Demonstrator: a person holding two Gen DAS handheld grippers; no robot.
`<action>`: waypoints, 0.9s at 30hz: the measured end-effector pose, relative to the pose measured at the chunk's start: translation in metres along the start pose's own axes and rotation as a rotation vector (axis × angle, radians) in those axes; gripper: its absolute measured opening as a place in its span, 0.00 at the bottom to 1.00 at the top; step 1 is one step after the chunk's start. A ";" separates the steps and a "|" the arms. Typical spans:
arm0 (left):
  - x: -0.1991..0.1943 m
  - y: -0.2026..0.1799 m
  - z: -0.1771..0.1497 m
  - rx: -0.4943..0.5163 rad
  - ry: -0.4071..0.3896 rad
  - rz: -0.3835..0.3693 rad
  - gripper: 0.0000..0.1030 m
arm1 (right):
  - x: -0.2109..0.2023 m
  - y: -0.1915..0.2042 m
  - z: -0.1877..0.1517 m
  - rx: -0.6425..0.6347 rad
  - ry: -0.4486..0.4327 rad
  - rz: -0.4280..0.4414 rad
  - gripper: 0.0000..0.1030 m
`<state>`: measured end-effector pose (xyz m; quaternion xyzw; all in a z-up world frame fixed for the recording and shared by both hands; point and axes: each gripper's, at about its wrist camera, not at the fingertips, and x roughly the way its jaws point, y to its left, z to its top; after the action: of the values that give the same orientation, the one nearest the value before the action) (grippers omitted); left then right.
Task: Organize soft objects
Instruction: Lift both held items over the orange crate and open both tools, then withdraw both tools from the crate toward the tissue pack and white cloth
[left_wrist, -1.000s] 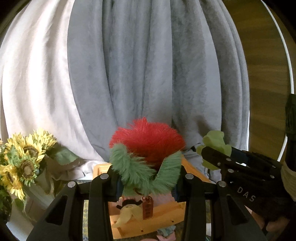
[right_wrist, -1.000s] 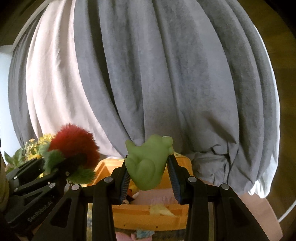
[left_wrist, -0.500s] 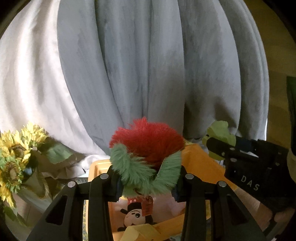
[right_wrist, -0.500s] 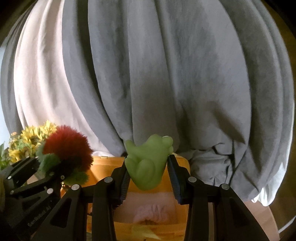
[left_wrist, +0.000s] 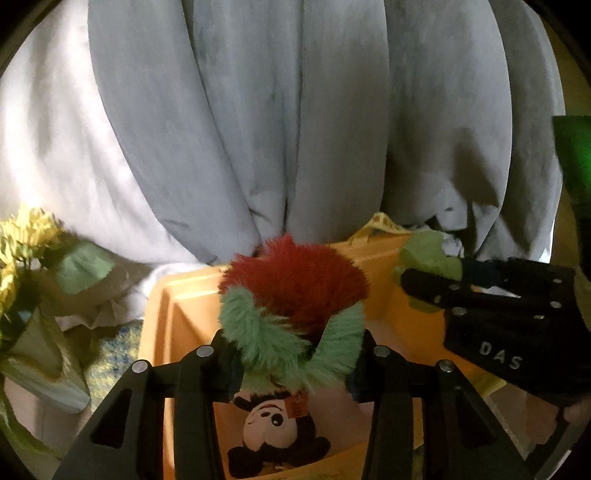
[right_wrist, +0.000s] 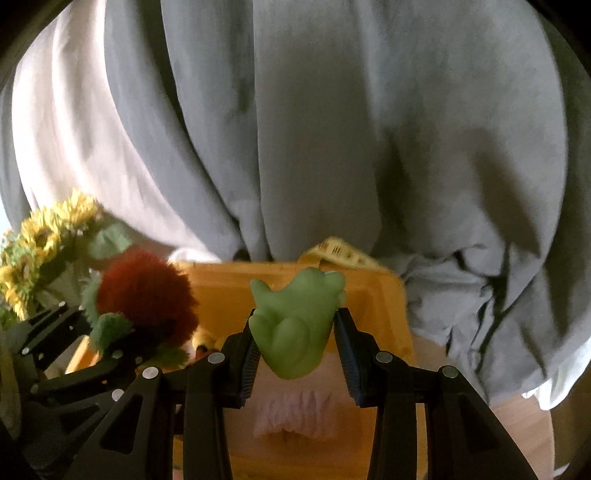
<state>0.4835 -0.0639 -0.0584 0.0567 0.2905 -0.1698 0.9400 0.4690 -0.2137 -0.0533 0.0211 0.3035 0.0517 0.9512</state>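
Note:
My left gripper (left_wrist: 293, 354) is shut on a fluffy red and green plush toy (left_wrist: 295, 291) and holds it over the open orange bin (left_wrist: 173, 295). My right gripper (right_wrist: 295, 339) is shut on a soft green frog-like toy (right_wrist: 295, 325), held above the same bin (right_wrist: 373, 295). In the left wrist view the right gripper (left_wrist: 436, 284) and its green toy (left_wrist: 424, 254) hang to the right. In the right wrist view the left gripper (right_wrist: 122, 339) and the red plush (right_wrist: 147, 288) are at the left. A Mickey Mouse plush (left_wrist: 273, 432) and a pink soft item (right_wrist: 295, 413) lie inside the bin.
Grey and white curtains (left_wrist: 295, 129) hang right behind the bin. A bunch of artificial sunflowers (right_wrist: 40, 243) stands to the left of the bin. A yellow mesh item (right_wrist: 340, 251) rests on the bin's back rim. Wooden floor (right_wrist: 524, 428) shows at the right.
Both grippers have moved forward and down towards the bin, each still holding its toy. The bin looks larger and its inside with the Mickey plush has come into view.

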 end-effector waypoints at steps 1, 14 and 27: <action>0.002 0.001 -0.001 0.001 0.002 -0.002 0.41 | 0.005 -0.001 -0.001 0.006 0.023 0.005 0.39; 0.002 0.002 -0.002 0.002 0.022 0.031 0.75 | 0.011 -0.005 -0.003 0.015 0.048 -0.036 0.57; -0.062 -0.008 -0.003 -0.046 -0.097 0.053 0.84 | -0.049 -0.018 0.000 0.061 -0.084 -0.108 0.69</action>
<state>0.4312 -0.0531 -0.0254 0.0346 0.2468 -0.1407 0.9582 0.4312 -0.2370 -0.0264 0.0361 0.2656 -0.0097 0.9634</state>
